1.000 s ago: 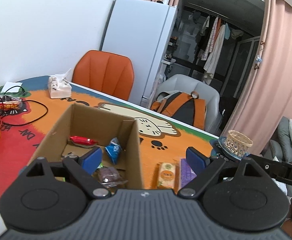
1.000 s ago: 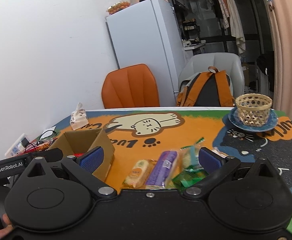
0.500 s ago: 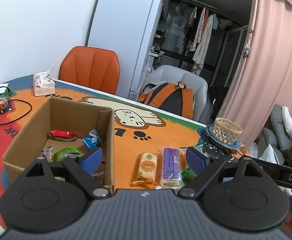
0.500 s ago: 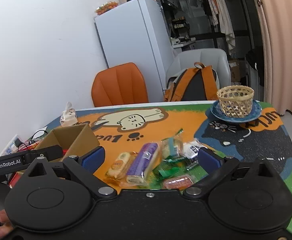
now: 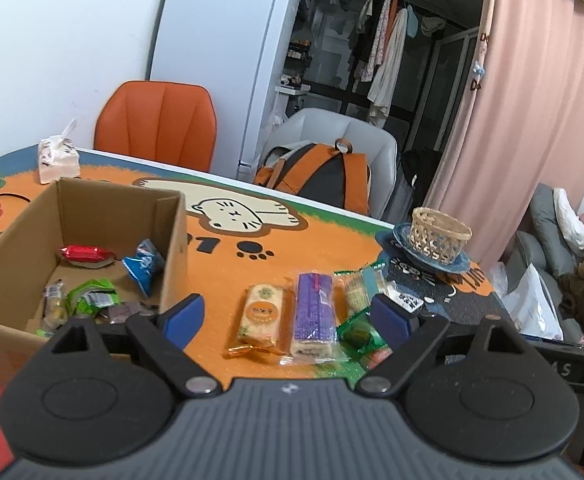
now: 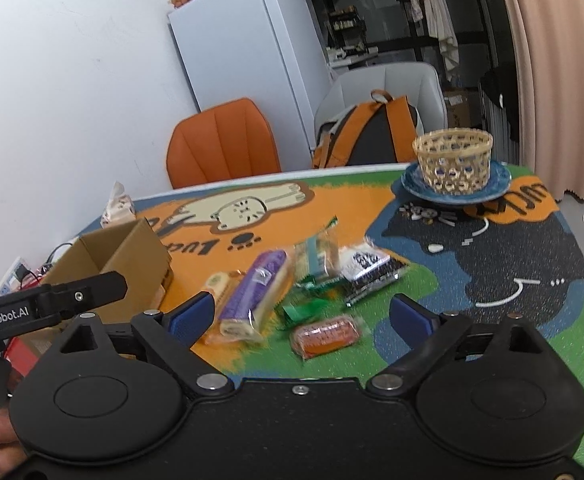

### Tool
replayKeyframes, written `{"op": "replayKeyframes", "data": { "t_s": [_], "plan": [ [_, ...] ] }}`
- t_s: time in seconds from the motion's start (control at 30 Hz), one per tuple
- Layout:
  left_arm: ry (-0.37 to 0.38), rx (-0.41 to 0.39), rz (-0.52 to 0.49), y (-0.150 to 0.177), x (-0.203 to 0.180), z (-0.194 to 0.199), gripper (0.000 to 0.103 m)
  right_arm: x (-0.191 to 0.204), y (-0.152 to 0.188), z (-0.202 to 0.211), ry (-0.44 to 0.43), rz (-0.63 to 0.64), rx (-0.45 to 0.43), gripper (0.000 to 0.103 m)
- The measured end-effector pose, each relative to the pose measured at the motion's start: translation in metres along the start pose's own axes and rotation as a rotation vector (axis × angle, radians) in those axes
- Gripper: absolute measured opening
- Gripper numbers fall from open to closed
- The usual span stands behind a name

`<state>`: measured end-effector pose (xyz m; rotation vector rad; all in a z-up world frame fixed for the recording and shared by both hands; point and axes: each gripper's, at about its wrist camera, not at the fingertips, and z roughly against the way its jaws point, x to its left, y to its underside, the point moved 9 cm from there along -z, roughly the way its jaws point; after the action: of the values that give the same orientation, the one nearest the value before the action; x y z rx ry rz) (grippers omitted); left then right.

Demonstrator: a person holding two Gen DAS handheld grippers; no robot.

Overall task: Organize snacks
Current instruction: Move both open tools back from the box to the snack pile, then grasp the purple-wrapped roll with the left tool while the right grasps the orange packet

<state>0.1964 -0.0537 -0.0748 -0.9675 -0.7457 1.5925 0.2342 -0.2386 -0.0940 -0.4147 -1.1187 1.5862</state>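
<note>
snack packets lie loose beside a part-filled cardboard box; left gripper hovers wide open and empty, right gripper closing, nothing pinched.

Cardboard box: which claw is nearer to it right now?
Left. The left claw hangs at the cardboard box with one finger by its wall; the right claw, jaws closing, hovers over the loose snacks beside it.

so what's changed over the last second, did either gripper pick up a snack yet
No pickup yet. The left gripper swung away from over the cardboard box toward the loose snack pile, now framing the purple snack pack. The right gripper dropped closer to the pile, above the orange wrapped snack, its jaws closing with nothing pinched. The snacks, box and wicker basket stayed put.
</note>
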Motion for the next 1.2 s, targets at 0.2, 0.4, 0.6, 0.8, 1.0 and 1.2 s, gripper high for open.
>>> {"op": "replayKeyframes", "data": {
  "t_s": [0.2, 0.4, 0.6, 0.8, 1.0, 1.2],
  "plan": [
    [-0.013, 0.02, -0.009, 0.005, -0.006, -0.014, 0.089, -0.004, 0.007, -0.015, 0.008, 0.024, 0.036, 0.094],
    [-0.002, 0.054, 0.0, 0.011, -0.011, -0.03, 0.09, -0.004, 0.014, -0.028, -0.006, 0.062, 0.07, 0.096],
    [0.004, 0.065, -0.025, 0.015, -0.019, -0.041, 0.09, -0.009, 0.02, -0.042, -0.002, 0.07, 0.096, 0.103],
    [0.002, 0.062, -0.009, 0.014, -0.02, -0.049, 0.09, -0.011, 0.022, -0.052, -0.006, 0.078, 0.112, 0.103],
    [-0.004, 0.057, -0.013, 0.014, -0.022, -0.056, 0.087, -0.004, 0.024, -0.061, -0.001, 0.135, 0.12, 0.098],
    [-0.009, 0.062, -0.013, 0.016, -0.021, -0.066, 0.08, -0.01, 0.028, -0.072, -0.002, 0.118, 0.148, 0.068]
  ]
}}
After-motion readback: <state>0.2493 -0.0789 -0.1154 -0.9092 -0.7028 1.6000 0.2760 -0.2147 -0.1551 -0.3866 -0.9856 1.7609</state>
